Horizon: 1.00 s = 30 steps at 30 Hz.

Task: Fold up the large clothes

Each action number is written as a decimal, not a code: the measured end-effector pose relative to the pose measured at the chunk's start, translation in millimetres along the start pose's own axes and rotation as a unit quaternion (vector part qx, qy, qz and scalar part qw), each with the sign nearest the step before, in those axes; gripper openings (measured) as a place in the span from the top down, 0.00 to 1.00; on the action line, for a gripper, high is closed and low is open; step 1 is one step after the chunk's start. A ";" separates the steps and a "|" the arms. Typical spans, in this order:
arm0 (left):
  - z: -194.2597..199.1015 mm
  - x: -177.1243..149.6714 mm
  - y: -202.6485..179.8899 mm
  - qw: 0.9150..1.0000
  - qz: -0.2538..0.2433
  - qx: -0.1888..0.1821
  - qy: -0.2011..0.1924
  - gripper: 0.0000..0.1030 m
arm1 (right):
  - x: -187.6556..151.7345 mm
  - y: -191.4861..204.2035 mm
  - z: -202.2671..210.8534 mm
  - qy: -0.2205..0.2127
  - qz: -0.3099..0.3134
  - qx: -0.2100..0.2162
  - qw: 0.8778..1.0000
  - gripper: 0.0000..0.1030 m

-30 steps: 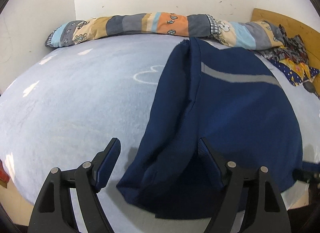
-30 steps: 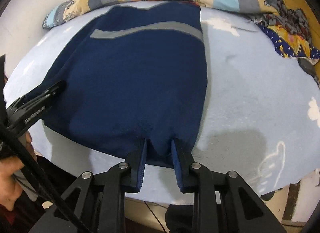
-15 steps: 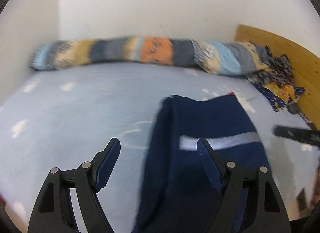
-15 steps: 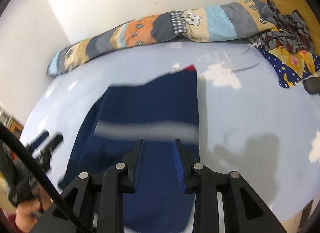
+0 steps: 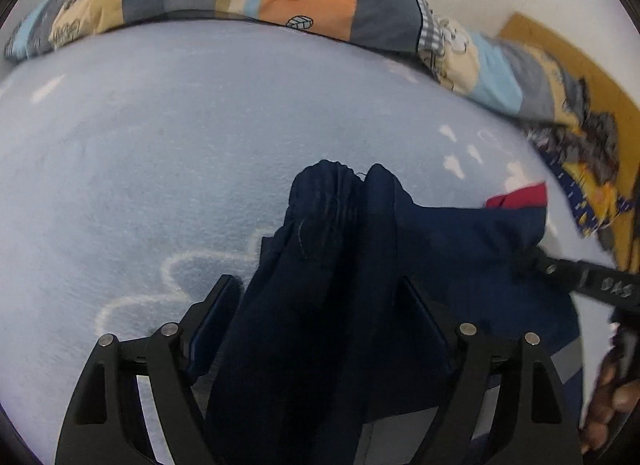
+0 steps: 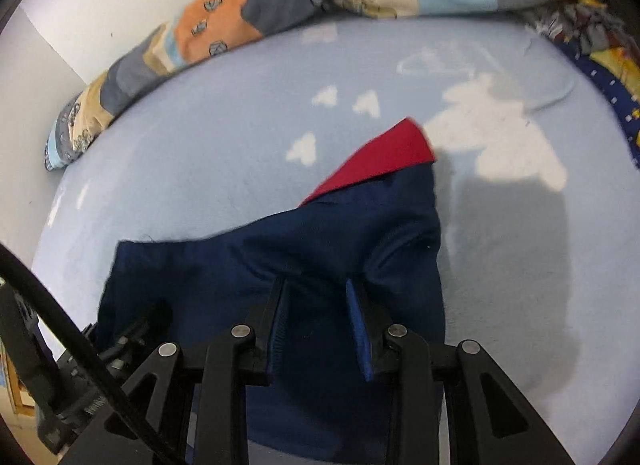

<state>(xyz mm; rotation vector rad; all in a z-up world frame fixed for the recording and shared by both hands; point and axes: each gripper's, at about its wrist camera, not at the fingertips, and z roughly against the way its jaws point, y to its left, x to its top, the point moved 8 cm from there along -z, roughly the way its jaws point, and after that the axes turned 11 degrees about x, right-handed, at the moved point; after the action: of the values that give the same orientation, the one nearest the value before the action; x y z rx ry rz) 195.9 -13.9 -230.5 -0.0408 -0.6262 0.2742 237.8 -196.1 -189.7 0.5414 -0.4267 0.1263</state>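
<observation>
A large navy garment (image 5: 336, 265) with a red lining (image 6: 380, 161) and a grey stripe is being carried forward over the light blue bed (image 5: 140, 137). My left gripper (image 5: 320, 309) has its jaws wide, with folds of the navy garment draped between them. My right gripper (image 6: 316, 301) is shut on the garment's hem (image 6: 312, 265). It also shows in the left wrist view (image 5: 588, 281), at the garment's right edge. The garment is doubled over, with its lower layer showing the grey stripe (image 5: 564, 361) beneath.
A rolled patchwork quilt (image 5: 280, 1) lies along the wall at the far edge of the bed. A patterned dark and yellow cloth (image 5: 592, 169) sits at the far right by the wooden headboard (image 5: 552, 49). White cloud prints (image 6: 500, 137) mark the sheet.
Both grippers have moved from the near edge of the bed toward the far side, carrying the garment's lower part over its upper part. The red lining now shows.
</observation>
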 end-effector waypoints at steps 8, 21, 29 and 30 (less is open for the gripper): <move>79.4 -8.4 14.5 0.999 0.008 -0.017 -0.039 0.24 | -30.2 46.6 78.2 -0.033 0.057 0.029 0.997 0.66; 153.6 -149.9 26.4 0.998 -0.026 0.018 -0.057 0.24 | -207.6 50.9 137.2 -0.023 0.093 0.012 0.995 0.57; 134.3 -164.7 33.8 0.998 -0.032 0.029 -0.044 0.20 | -239.9 31.0 104.9 0.029 0.078 -0.019 0.996 0.56; 135.0 -164.9 34.0 0.998 -0.035 0.031 -0.045 0.20 | -238.8 30.3 102.2 0.034 0.079 -0.020 0.996 0.55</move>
<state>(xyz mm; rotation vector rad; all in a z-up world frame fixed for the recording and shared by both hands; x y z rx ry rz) -19.0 -31.0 -219.6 0.0526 -0.7077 0.2275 -22.0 -225.1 -198.1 0.4614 -0.4047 0.2873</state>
